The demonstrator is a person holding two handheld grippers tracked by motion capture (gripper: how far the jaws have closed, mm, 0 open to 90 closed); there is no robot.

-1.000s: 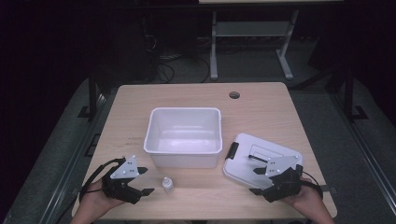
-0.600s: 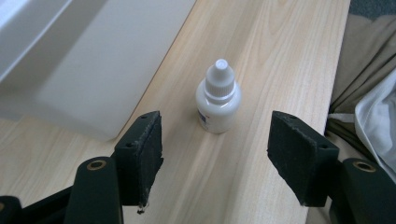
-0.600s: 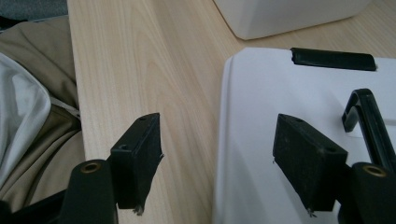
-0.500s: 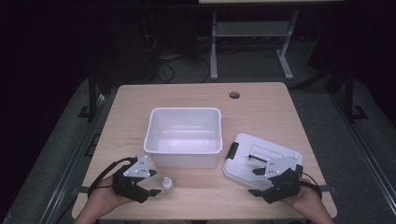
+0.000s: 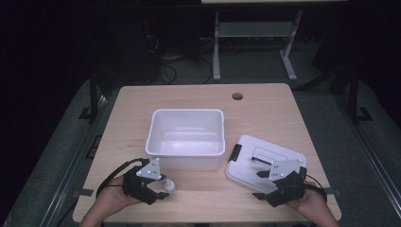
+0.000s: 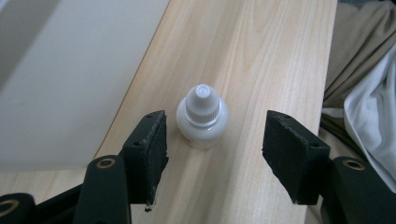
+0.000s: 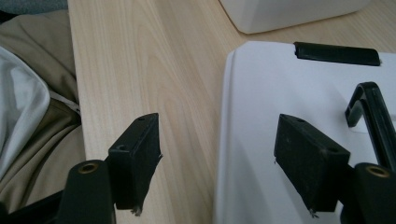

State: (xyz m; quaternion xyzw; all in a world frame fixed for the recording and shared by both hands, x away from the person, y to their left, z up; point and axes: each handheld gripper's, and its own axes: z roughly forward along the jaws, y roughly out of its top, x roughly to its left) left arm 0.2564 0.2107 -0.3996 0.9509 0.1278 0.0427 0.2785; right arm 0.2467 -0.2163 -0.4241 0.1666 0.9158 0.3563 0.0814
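Left gripper (image 6: 212, 154) moved up to small bottle (image 6: 202, 116), fingers closing, spread either side, not touching. Next: pinch, lift toward tub (image 5: 185, 141).

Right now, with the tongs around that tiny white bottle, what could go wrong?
1. The little bottle stands upright between the left tongs, whose jaws have just been closing; neither pad touches it yet. It sits nearer one pad, so that pad may hit first and tip it over.
2. It is round and smooth, so it might squirt out of the grip.
3. It stands near the table edge and could roll off.
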